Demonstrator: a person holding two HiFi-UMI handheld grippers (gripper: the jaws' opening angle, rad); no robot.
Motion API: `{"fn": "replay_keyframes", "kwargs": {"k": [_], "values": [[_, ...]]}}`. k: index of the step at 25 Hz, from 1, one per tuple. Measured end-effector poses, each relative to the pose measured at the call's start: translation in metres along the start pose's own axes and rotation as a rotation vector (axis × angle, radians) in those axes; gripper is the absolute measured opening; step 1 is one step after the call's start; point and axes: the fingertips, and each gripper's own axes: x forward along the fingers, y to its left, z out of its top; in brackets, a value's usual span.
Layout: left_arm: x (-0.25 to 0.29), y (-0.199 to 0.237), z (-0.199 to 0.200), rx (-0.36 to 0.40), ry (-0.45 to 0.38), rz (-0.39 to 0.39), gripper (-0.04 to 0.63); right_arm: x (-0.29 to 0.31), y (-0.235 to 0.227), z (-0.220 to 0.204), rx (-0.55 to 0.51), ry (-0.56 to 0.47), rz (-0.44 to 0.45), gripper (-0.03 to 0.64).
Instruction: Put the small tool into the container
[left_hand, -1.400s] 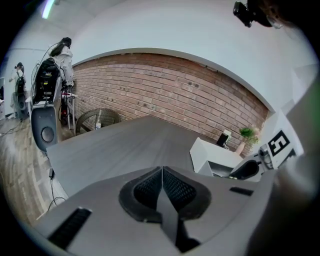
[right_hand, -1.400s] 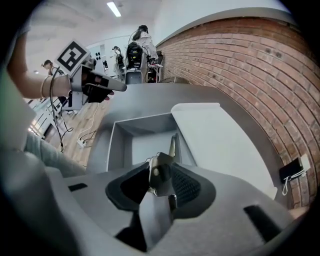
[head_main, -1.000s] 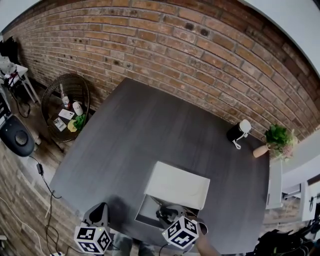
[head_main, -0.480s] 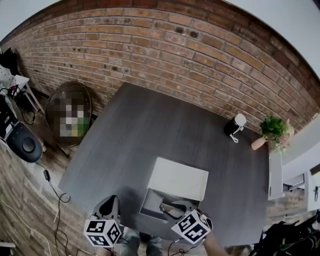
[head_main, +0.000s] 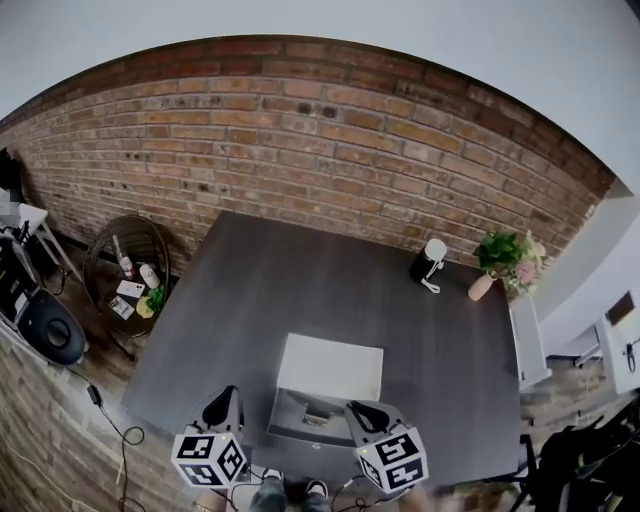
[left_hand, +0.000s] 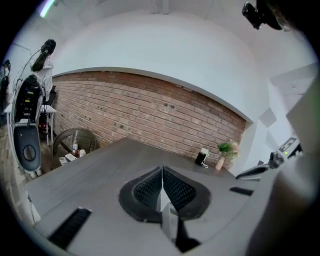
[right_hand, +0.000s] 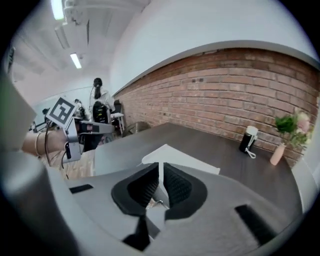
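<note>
The container is a white box (head_main: 333, 366) with its lid flung open, near the front edge of the dark table (head_main: 300, 280). A small metallic tool (head_main: 316, 411) lies in its grey tray. My right gripper (head_main: 360, 412) hovers at the tray's front right corner, off the tool. Its jaws have just been closing and now meet with nothing between them (right_hand: 160, 170). My left gripper (head_main: 222, 400) hangs left of the box, jaws together and empty (left_hand: 162, 172). The right gripper view shows the white lid (right_hand: 175, 156) ahead.
A black and white cup (head_main: 431, 261) and a small potted plant (head_main: 503, 256) stand at the table's far right by the brick wall. A wicker basket (head_main: 127, 272) with bottles and a round black device (head_main: 47, 335) with cables sit on the floor at the left.
Both grippers have risen and drawn back toward the table's front edge. The right gripper has left the box's tray, where it hung over the tool. The head view has tilted up.
</note>
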Motion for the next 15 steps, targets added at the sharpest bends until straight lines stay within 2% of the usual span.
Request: {"fn": "replay_keyframes", "kwargs": {"k": [2, 10, 15], "values": [[0.004, -0.012, 0.016, 0.017, -0.029, -0.027, 0.008, -0.016, -0.015, 0.01, 0.042, -0.055, -0.076, 0.006], [0.01, -0.061, 0.067, 0.075, -0.111, -0.121, 0.008, -0.081, -0.059, 0.027, 0.136, -0.182, -0.275, 0.005], [0.018, -0.084, 0.092, 0.112, -0.166, -0.154, 0.008, -0.123, -0.101, 0.025, 0.272, -0.314, -0.49, 0.003]]}}
